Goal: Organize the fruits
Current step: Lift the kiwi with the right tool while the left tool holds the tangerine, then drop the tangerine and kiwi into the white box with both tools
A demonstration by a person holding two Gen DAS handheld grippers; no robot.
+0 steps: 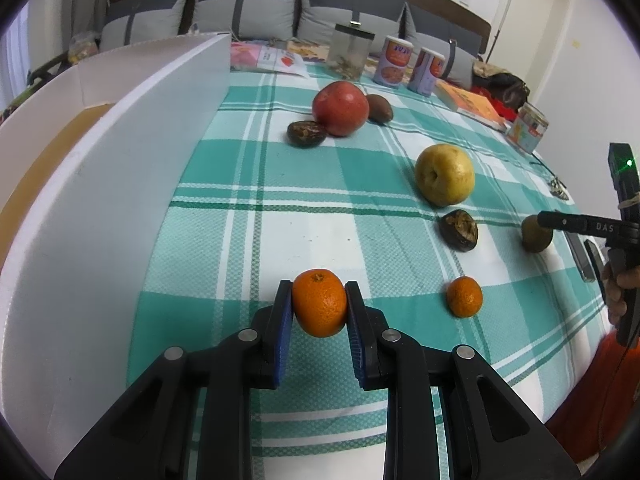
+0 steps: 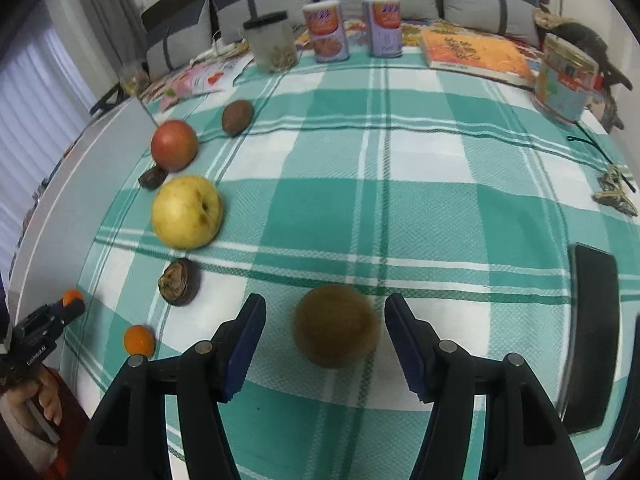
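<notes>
1. Left wrist view: my left gripper (image 1: 319,304) has its fingers clamped on an orange (image 1: 319,303), held just above the checked counter cloth (image 1: 256,240).
2. A white board wall (image 1: 100,208) stands close on the left of the held orange. A smaller orange (image 1: 464,296) lies to the right, well apart.
3. Further out lie a dark wrinkled fruit (image 1: 459,230), a yellow apple (image 1: 444,174) and a red apple (image 1: 340,108) flanked by two more dark fruits.
4. Right wrist view: my right gripper (image 2: 326,328) has its fingers apart, with a kiwi (image 2: 336,325) resting on the cloth between them, touching neither pad.
5. A dark flat device (image 2: 590,336) lies to the right of the right finger. Two cans (image 2: 382,26) and a jar (image 2: 274,42) line the far edge.
</notes>
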